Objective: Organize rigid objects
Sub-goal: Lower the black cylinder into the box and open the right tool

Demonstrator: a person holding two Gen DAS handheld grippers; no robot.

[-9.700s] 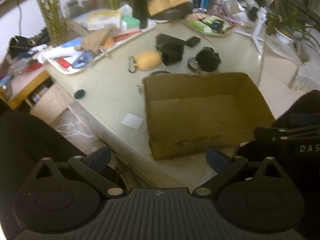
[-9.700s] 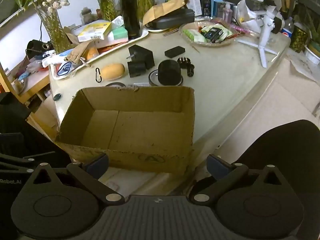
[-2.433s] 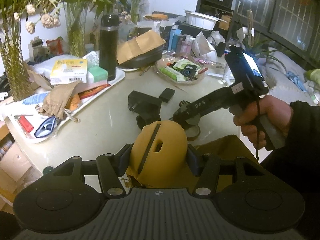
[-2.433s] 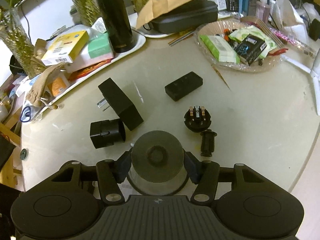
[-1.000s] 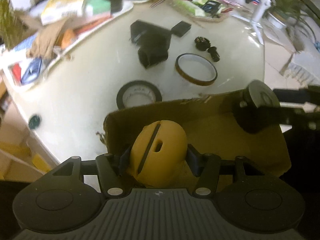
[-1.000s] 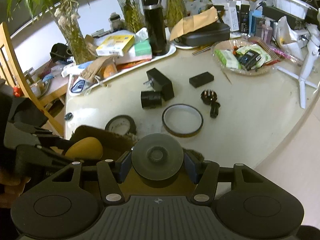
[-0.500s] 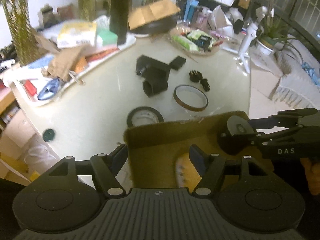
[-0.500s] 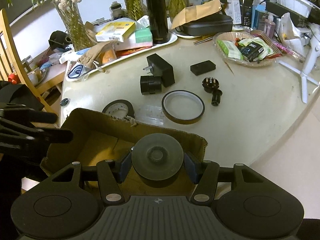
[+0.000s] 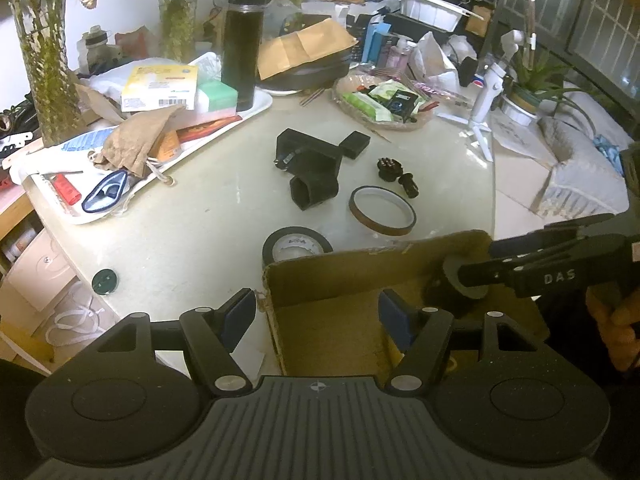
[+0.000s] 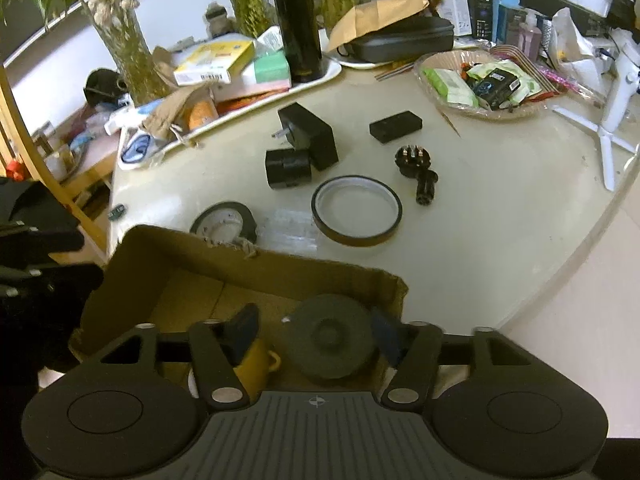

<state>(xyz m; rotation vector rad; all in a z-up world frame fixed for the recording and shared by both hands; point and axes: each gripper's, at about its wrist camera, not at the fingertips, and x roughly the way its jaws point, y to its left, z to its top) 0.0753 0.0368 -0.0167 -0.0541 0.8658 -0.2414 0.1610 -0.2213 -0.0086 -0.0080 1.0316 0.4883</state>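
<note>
Both tools hung over the cardboard box (image 10: 192, 264) at the near edge of the bench (image 10: 500, 216). On the left tool (image 9: 318, 316) the jaws stood apart with nothing between them, poised above the box's left wall and bare floor. On the right tool (image 10: 314, 330) the jaws had just been opening; the round black part (image 10: 330, 340) sat between the blue pads, with a clear gap on the left side, while on the right I could not tell whether the pad still touched it. That part lay low in the box's far right corner, just inside the torn rim. The yellow object (image 10: 258, 364) lay on the box floor beside it, partly hidden under the right tool's left finger. Beyond the box's far wall, the black tape roll (image 10: 224, 222) sat almost against the cardboard, and the amber tape ring (image 10: 356, 210) lay near it. Farther out stood the two black adapters (image 10: 300, 148), touching each other, a small black block (image 10: 396, 126), and a plug with a knob (image 10: 418, 168). To the right of these the benchtop was bare out to its curved edge. Along the left and back edges ran a crowded white tray (image 10: 256, 108) and a basket (image 10: 480, 80).
</note>
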